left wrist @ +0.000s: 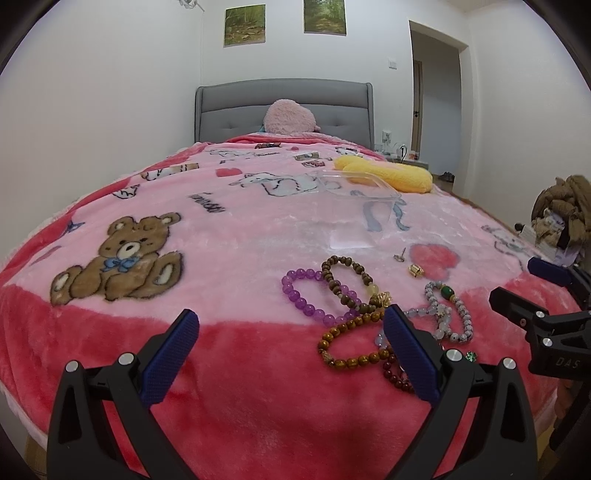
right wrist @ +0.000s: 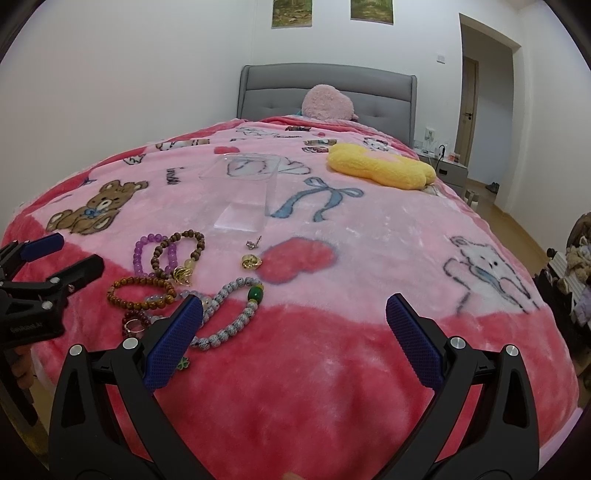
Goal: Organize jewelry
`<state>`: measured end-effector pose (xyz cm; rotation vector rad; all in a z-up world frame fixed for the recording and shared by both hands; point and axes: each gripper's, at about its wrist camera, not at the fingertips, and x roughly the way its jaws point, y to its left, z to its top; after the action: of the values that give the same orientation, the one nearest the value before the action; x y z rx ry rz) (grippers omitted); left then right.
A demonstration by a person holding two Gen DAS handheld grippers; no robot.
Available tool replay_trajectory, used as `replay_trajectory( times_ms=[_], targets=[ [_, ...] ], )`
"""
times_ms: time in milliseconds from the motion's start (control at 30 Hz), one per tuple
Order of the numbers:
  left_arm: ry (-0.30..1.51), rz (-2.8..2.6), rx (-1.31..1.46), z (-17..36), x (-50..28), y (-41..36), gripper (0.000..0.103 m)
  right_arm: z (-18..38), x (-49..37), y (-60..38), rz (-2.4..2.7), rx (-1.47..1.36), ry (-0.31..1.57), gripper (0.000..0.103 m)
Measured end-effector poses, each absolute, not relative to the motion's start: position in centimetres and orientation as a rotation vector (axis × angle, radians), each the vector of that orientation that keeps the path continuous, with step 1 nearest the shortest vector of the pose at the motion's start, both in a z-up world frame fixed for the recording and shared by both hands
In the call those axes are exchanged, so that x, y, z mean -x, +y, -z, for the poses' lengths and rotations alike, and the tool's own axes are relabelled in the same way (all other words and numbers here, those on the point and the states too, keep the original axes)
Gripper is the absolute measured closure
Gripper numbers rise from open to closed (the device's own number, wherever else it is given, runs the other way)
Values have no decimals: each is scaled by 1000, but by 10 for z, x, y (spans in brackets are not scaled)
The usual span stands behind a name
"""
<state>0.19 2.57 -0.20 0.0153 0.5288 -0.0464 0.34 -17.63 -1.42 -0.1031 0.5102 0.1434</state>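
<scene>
I'm looking down a bed (left wrist: 258,369) covered by a pink and red fleece blanket (right wrist: 332,362) printed with teddy bears, hearts and bows, in a white-walled bedroom with a grey padded headboard (left wrist: 284,107), two forest pictures (left wrist: 325,15) above it and an open doorway (left wrist: 436,92) at the right. A pink plush cushion (right wrist: 327,102) leans on the headboard, and a yellow plush toy (right wrist: 380,165) lies further down. A clear plastic box (right wrist: 243,192) sits mid-blanket; I see nothing in it. The jewelry lies loose just in front of it: a purple bead bracelet (left wrist: 306,295), a dark wooden bead bracelet (left wrist: 347,280) overlapping it, an amber bead bracelet (left wrist: 351,343), a speckled grey bracelet with a green bead (right wrist: 236,310), a dark red bracelet (right wrist: 135,321), a gold earring (right wrist: 252,262) and a small stud (right wrist: 255,242). My left tool (left wrist: 291,354) is spread wide, holding nothing, low over the near edge beside the pile. My right tool (right wrist: 295,336) is likewise released, with bare blanket between its fingers.
</scene>
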Motion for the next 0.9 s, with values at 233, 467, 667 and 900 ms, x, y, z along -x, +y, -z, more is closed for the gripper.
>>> replay_trajectory(
  times_ms=[233,467,667,900],
  targets=[
    [542,117,21,-4,-10,54,10,1,-21,-176,-203,108,518,26],
    [638,211,17,-11,-50,63,30,-6,-58,-163,-298,161,602,44],
    [821,300,72,4,-99,61,49,3,-89,-147,-334,215,700,55],
    [876,317,44,15,-117,53,49,19,-109,-124,-350,297,767,66]
  ],
)
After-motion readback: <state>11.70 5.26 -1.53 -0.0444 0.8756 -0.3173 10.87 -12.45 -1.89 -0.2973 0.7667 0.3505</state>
